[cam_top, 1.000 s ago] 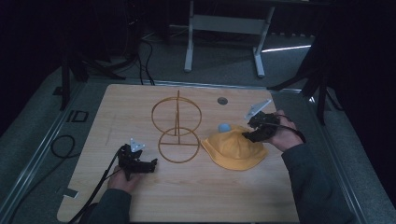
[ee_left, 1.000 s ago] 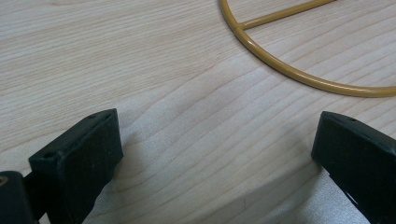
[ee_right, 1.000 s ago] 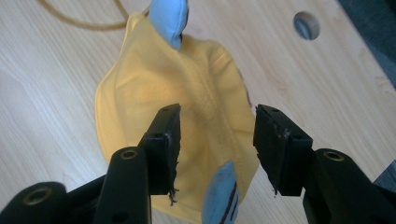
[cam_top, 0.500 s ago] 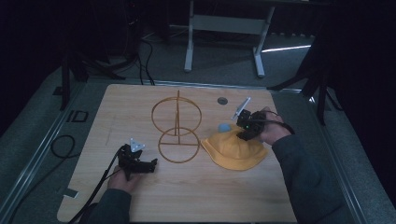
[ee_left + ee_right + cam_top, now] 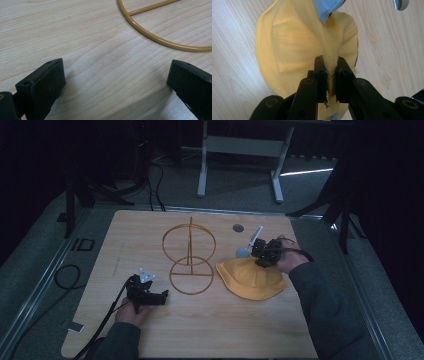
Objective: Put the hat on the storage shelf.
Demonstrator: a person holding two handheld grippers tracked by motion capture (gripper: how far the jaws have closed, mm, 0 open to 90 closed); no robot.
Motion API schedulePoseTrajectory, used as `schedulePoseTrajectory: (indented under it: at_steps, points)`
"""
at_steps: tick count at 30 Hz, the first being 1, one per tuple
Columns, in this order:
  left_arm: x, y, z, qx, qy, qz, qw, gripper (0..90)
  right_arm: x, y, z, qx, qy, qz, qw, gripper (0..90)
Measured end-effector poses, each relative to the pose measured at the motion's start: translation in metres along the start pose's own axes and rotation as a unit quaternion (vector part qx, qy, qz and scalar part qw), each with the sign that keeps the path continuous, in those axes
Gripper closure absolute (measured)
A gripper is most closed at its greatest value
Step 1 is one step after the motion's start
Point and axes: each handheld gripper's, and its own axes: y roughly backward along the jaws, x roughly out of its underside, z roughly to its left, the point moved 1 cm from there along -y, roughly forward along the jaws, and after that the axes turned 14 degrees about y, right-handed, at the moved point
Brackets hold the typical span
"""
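Observation:
A yellow fabric hat (image 5: 252, 279) lies on the wooden table (image 5: 250, 330), right of a gold wire stand (image 5: 189, 255) made of two rings on a post. My right gripper (image 5: 260, 254) is at the hat's far edge. Its jaws have just been closing and are now shut on a pinched fold of the yellow hat (image 5: 294, 42), seen between the right gripper (image 5: 331, 75) pads. A light blue piece (image 5: 325, 7) shows at the hat's far side. My left gripper (image 5: 162, 296) rests low on the table, open, with bare wood between the left gripper (image 5: 115, 80) jaws and the wire ring (image 5: 160, 38) ahead.
A small round metal disc (image 5: 238, 227) sits in the table behind the hat. A black cable (image 5: 67, 275) loops on the floor at the left. A metal frame (image 5: 240, 145) stands beyond the table's far edge.
My right gripper has moved left to the hat's far edge and shut on a fold of its fabric. The left gripper has stayed in place.

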Motion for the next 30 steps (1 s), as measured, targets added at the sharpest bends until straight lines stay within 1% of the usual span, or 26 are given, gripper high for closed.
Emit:
schedulePoseTrajectory:
  at_steps: [2, 6, 17, 24, 30]
  points:
    - [0.000, 0.000, 0.000, 0.000, 0.000, 0.000, 1.0000, 1.9, 0.001, 0.001, 0.000, 0.002, 0.003, -0.002, 1.0000, 81.7]
    - [0.000, 0.000, 0.000, 0.000, -0.001, 0.000, 1.0000, 1.9, 0.002, 0.006, 0.000, 0.007, 0.001, -0.008, 0.9999, 81.7]
    - [0.000, 0.000, 0.000, 0.000, -0.001, 0.000, 1.0000, 1.9, 0.007, 0.024, -0.003, 0.023, -0.010, -0.028, 0.9993, 81.7]
    - [0.000, 0.000, 0.000, 0.000, -0.001, 0.000, 1.0000, 1.9, 0.011, 0.035, -0.006, 0.035, -0.022, -0.044, 0.9982, 81.7]
    - [0.000, 0.000, 0.000, 0.000, -0.001, 0.000, 1.0000, 1.9, 0.013, 0.047, -0.007, 0.048, -0.025, -0.055, 0.9970, 81.7]
